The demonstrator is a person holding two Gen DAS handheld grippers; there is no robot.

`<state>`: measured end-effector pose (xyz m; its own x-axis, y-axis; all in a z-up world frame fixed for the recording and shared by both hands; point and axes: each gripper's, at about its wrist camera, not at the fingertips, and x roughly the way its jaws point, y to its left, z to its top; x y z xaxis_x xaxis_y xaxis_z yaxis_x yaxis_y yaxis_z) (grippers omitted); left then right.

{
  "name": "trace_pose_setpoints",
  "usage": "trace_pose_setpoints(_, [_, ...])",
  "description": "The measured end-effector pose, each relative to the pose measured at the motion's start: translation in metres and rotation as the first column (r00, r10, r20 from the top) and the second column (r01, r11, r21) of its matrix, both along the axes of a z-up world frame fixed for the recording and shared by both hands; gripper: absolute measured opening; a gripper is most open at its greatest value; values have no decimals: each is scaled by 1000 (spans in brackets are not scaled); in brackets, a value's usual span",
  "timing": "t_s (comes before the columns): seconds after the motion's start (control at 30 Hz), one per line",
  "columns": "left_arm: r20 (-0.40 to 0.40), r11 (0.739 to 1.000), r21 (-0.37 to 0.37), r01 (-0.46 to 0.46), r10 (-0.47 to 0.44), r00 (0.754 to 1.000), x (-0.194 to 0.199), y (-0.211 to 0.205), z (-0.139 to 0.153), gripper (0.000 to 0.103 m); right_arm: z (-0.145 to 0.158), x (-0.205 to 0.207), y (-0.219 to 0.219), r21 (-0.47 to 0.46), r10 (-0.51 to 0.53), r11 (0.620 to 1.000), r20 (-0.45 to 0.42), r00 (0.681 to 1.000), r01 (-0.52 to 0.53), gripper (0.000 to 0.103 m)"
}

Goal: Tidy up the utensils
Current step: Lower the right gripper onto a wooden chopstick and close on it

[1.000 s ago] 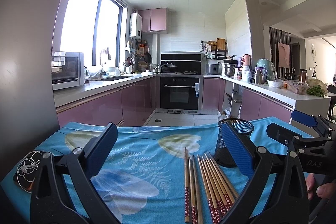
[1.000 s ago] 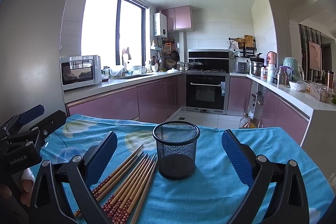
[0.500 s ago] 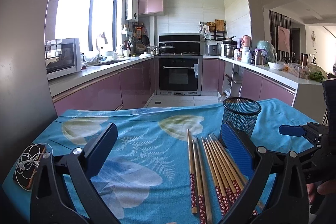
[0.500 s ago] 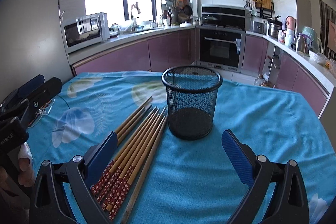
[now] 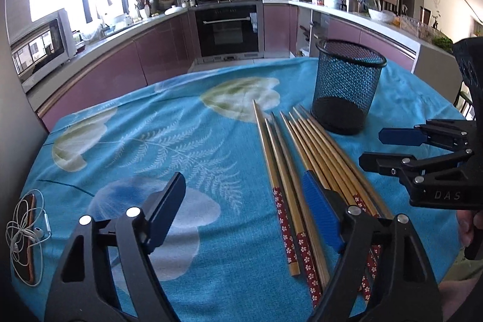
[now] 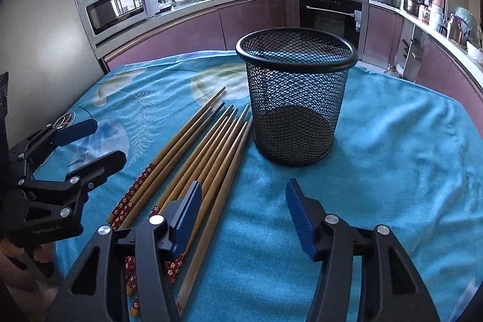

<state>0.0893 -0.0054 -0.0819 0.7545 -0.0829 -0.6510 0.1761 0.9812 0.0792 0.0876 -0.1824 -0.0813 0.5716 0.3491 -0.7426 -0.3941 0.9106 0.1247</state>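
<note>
Bamboo chopsticks [image 5: 305, 168] lie flat in a loose bundle on your tabletop [image 5: 169, 141], their narrow tips toward the far kitchen and their red flower-patterned handles toward you. Just beside the tips, at the bundle's right, a black mesh cup [image 6: 294, 101] stands upright with nothing visible inside it.

Your left gripper [image 5: 243, 213] hangs over the handle ends. Its jaws have just been closing, yet they stand apart, and no pad presses a stick; in its own view the two or three leftmost sticks show in the gap between the pads, while the right pad covers part of the main bundle.

Your right gripper [image 6: 243, 219] points down at the bare cloth before the cup. Its jaws have just been closing too and are about half apart, with only cloth and the outermost stick showing between them; nothing is gripped.

A turquoise cloth with pale leaf prints covers the tabletop. Near its left edge a phone [image 5: 30, 234] lies under tangled white earphones [image 5: 25, 228].
</note>
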Motion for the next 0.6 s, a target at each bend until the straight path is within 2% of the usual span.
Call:
trace_pose_setpoints(0.13, [-57, 999, 10, 32, -31, 998, 11, -6, -13, 66, -8, 6, 3, -15, 4, 1000, -39, 999, -5, 39])
trace_pose_setpoints(0.3, [-138, 998, -25, 58, -61, 989, 27, -6, -23, 46, -10, 9, 3, -7, 22, 1000, -54, 998, -22, 33])
trace_pose_setpoints(0.47, [-170, 997, -40, 71, -77, 982, 42, -5, -28, 40, -12, 16, 10, -26, 32, 999, -67, 997, -34, 24])
trace_pose_setpoints(0.6, [-193, 996, -40, 79, -86, 978, 53, -9, -33, 36, -12, 23, 15, -39, 24, 999, -68, 997, -27, 21])
